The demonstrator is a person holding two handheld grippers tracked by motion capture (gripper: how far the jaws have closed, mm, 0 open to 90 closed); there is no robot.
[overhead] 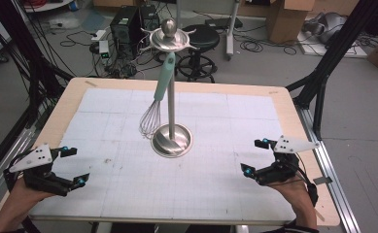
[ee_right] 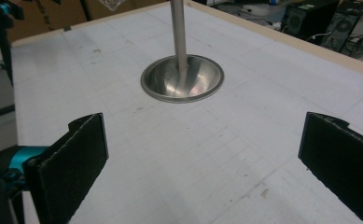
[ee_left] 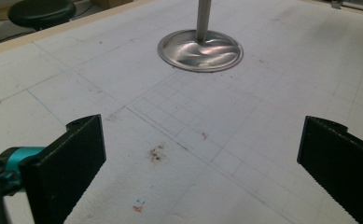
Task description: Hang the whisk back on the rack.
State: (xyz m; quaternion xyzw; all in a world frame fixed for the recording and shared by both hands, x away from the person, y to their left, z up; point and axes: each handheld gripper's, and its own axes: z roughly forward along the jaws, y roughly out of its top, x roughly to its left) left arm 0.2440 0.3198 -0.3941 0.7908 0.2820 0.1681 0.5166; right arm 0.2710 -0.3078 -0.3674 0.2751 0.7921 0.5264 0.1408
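Whisk (overhead: 158, 94) hangs from stand (overhead: 171, 127) mid-worktop (overhead: 283, 104), kept off the surface. Left gripper (overhead: 69, 165) and right gripper (overhead: 254, 156) wait near corners, jaws released, empty.

In the left gripper view the polished steel stand with round dished base (ee_left: 200, 49) is cut off by the top edge, its pole showing as a short stub; the right gripper view crops the same stand (ee_right: 182, 77) likewise; in the high view the mint-handled wire whisk (overhead: 158, 99) hangs in front of the pole, hiding part of it, and how its handle meets the stand's top ring is too small to tell; both forearms are cut off at the bottom edge, past the tabletop's (overhead: 274, 104) near edge.
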